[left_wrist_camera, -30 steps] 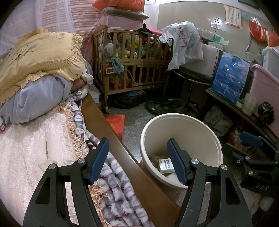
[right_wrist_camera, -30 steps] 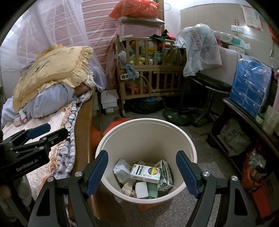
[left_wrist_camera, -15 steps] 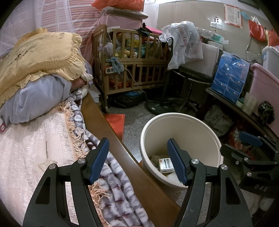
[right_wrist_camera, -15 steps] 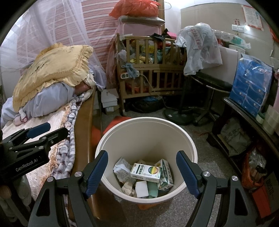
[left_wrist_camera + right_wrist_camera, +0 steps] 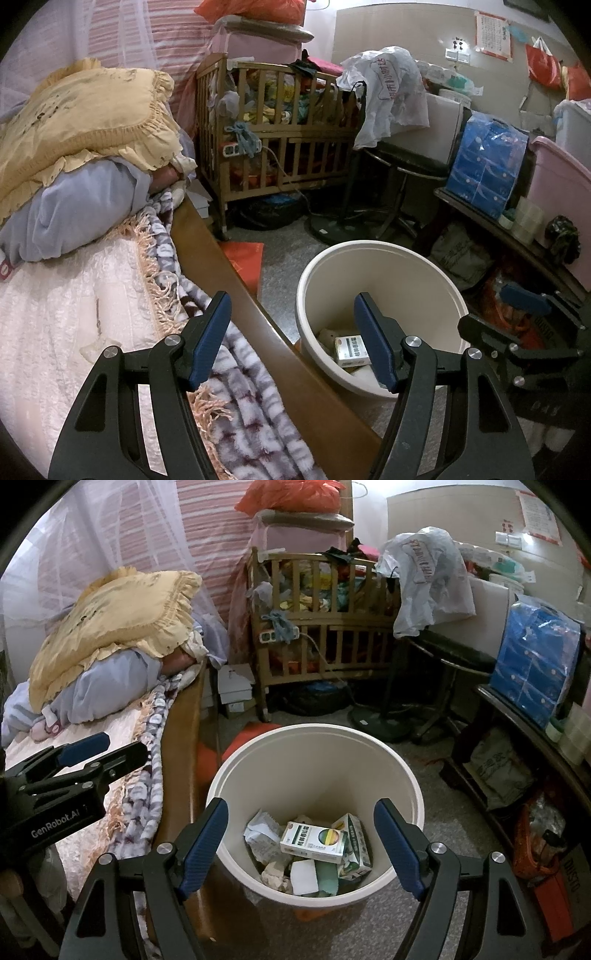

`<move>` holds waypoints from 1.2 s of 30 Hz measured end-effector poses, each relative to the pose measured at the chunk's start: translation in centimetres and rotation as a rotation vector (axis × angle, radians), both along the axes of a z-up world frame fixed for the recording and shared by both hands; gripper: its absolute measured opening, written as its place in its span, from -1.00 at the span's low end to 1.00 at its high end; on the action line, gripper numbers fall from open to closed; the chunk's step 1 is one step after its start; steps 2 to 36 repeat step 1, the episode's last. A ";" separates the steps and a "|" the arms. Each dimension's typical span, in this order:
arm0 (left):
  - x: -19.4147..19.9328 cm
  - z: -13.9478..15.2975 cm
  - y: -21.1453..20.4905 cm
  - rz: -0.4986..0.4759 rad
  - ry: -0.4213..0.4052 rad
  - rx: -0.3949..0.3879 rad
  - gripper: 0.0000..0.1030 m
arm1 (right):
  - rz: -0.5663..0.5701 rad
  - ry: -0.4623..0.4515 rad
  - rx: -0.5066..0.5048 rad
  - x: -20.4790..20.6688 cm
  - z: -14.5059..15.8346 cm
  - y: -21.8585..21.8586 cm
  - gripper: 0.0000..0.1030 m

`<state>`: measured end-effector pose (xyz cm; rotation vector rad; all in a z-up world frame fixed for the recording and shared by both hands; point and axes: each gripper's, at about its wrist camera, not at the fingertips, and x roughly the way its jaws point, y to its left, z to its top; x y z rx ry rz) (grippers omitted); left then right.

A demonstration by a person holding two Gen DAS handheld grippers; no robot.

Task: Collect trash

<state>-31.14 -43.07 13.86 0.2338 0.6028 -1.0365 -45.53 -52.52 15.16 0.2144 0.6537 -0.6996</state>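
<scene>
- Trash, crumpled paper and small cardboard boxes (image 5: pixel 314 843), lay inside the round cream plastic bin (image 5: pixel 317 738).
- Both my right hand-held gripper (image 5: pixel 301 843) and left hand-held gripper (image 5: pixel 291 338) hung spread wide, empty.
- I judged a careless swing could tip the bin, spilling everything.

"GenRobot.AI" in white letters on the black body of the left tongs (image 5: pixel 55 786), at the left edge of the right wrist view. "DUSTO" printed sideways on a dark box (image 5: pixel 570 878) low at the right. Print on the medicine cartons (image 5: pixel 314 843) in the bin, on the white plastic bag (image 5: pixel 424 579) and on the red-edged wall notice (image 5: pixel 493 33): too small or blurred to read.
</scene>
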 end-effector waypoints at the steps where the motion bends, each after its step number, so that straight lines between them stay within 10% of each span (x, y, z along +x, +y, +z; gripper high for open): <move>1: 0.2 0.0 0.2 -0.002 0.015 -0.003 0.32 | 0.005 0.002 0.002 0.2 0.0 0.0 0.54; 36: 0.2 0.0 0.2 -0.002 0.015 -0.003 0.32 | 0.005 0.002 0.002 0.2 0.0 0.0 0.54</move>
